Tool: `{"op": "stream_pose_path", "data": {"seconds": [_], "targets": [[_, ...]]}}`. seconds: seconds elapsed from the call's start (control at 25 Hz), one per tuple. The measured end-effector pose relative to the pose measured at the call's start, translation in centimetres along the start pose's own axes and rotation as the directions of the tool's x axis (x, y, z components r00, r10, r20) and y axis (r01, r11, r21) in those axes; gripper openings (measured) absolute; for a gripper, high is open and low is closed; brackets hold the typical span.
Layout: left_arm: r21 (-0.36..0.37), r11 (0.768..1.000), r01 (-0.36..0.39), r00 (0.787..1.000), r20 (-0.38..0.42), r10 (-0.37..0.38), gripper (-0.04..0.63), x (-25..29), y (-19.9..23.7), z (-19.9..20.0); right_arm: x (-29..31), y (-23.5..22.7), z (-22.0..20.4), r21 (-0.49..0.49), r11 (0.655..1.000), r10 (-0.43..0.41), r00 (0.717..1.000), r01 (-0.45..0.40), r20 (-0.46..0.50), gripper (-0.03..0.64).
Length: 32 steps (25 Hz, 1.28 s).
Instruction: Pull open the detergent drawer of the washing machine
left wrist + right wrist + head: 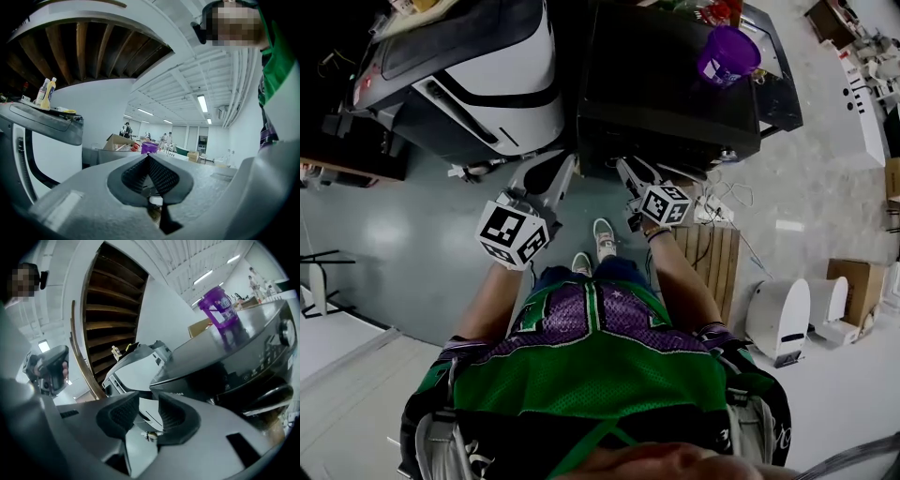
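A black washing machine (pixel 675 84) stands at the upper right of the head view, with a purple detergent tub (pixel 727 53) on its lid. In the right gripper view its dark front and control panel (pixel 262 357) fill the right side; I cannot pick out the drawer's outline. My right gripper (pixel 624 169) points at the machine's front left corner, and its jaws (pixel 149 405) stand a little apart with nothing between them. My left gripper (pixel 555 165) is held between the two machines. Its pads (pixel 149 159) meet at the tip and hold nothing.
A white and grey washing machine (pixel 478 84) stands left of the black one, with bottles (pixel 47 91) on top. Cables (pixel 722 199), a wooden board (pixel 714 258), a white appliance (pixel 778 319) and a cardboard box (pixel 855 279) lie to the right. My shoes (pixel 592 246) stand just before the machines.
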<state>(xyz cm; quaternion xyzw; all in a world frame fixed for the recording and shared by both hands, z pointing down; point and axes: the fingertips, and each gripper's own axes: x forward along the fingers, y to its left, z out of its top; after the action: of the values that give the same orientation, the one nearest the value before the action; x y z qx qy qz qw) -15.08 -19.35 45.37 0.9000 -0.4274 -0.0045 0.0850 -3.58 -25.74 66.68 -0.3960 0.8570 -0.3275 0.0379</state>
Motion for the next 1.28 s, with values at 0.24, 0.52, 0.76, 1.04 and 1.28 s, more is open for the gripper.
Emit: {"op": "stream_pose_path", "data": {"seconds": [0.24, 0.52, 0.76, 1.04, 1.28], "targets": [[0.015, 0.999, -0.031, 0.999, -0.017, 0.031, 0.017, 2.5, -0.3, -0.2, 3.4, -5.5, -2.4, 0.139, 0.99, -0.001, 0.999, 0.006, -0.035, 0.115], [0.031, 0.999, -0.042, 0.997, -0.065, 0.044, 0.017, 5.0, 0.7, -1.6, 6.9, -9.3, -4.9, 0.219, 0.976, 0.021, 0.996, -0.002, -0.082, 0.144], [0.035, 0.998, -0.045, 0.996, -0.076, 0.048, 0.017, 5.3, 1.4, -1.7, 9.2, -10.6, -6.3, 0.269, 0.963, 0.059, 0.992, -0.028, -0.11, 0.16], [0.058, 0.997, -0.049, 0.992, -0.109, 0.055, 0.017, 4.7, 2.1, -2.1, 10.8, -11.1, -5.8, 0.295, 0.953, 0.091, 0.993, -0.065, -0.075, 0.161], [0.057, 0.997, -0.046, 0.99, -0.129, 0.053, 0.017, 4.0, 2.3, -2.8, 11.1, -10.8, -5.8, 0.292, 0.952, 0.112, 0.992, -0.09, -0.06, 0.166]]}}
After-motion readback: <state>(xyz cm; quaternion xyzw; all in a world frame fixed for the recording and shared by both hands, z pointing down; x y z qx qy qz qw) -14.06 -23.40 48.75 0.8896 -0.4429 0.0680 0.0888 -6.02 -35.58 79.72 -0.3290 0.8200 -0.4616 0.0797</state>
